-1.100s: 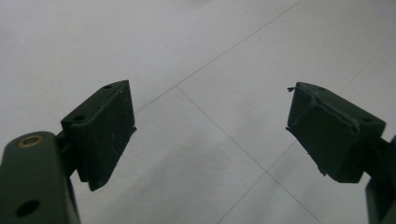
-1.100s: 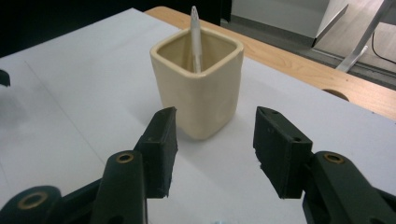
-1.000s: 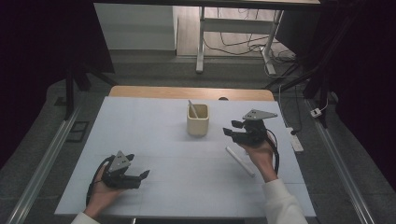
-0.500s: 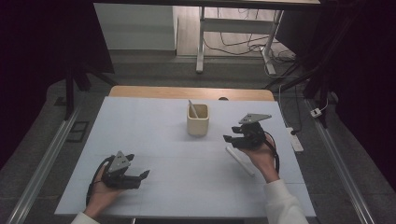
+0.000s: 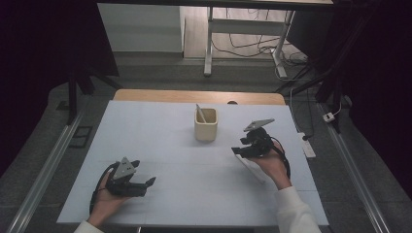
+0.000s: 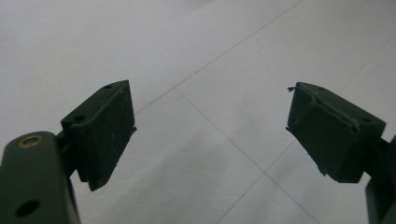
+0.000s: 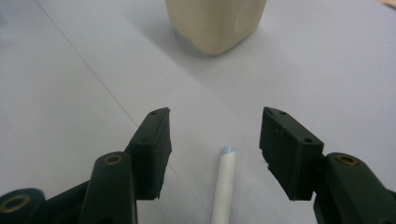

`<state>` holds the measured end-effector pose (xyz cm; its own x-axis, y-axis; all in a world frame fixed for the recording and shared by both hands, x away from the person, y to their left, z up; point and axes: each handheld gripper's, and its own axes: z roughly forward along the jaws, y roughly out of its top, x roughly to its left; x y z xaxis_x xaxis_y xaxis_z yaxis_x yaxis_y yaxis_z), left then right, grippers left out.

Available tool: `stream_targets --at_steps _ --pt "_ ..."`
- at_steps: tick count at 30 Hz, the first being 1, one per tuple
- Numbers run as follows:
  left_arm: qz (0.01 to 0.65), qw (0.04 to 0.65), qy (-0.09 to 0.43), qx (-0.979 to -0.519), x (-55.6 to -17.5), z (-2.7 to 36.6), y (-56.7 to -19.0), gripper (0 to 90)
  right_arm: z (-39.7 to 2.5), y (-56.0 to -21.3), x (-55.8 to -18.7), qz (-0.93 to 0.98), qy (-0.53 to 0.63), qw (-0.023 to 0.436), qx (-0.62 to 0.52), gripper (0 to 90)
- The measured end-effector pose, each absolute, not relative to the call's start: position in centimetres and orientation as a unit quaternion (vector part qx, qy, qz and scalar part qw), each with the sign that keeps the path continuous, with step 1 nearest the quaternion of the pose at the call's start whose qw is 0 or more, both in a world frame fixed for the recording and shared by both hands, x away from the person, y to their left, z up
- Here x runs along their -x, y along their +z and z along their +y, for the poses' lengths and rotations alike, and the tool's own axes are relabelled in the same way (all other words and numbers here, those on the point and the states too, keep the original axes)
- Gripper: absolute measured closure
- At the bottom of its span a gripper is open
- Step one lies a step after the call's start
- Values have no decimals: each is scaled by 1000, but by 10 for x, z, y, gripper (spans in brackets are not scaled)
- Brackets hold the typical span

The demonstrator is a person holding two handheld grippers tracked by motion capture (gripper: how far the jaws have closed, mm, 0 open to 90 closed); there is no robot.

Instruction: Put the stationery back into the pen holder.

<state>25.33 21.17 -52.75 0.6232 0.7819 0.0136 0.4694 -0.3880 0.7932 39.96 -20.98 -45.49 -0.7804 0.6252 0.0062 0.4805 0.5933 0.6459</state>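
Pen (image 7: 223, 184) lies flat on the desk (image 5: 160, 145) between the wide-open jaws of the right gripper (image 7: 212, 140), aligned for pickup toward the cup (image 5: 205, 125); left gripper (image 6: 210, 126) rests open, empty.

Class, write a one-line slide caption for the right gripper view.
Open right gripper poised over a white stick on the table, cream cup beyond.

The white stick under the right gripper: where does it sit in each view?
High view: white stick on the table, just under the right gripper.
Right gripper view: bottom centre, between the open jaws.
Left gripper view: not in it.
Shared landmark: the cream cup, top centre in the right gripper view.
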Motion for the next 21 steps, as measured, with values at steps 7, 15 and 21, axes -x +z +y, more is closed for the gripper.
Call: stream_targets --at_steps 7,15,21 --pt "386 396 197 -810 -253 211 -528 153 -209 -459 -401 893 305 106 -314 413" --pt "386 395 197 -810 -253 211 -528 153 -209 -466 -405 900 284 100 -316 396" --pt "385 395 197 -811 -253 211 -528 153 -207 -475 -408 906 259 91 -322 389"
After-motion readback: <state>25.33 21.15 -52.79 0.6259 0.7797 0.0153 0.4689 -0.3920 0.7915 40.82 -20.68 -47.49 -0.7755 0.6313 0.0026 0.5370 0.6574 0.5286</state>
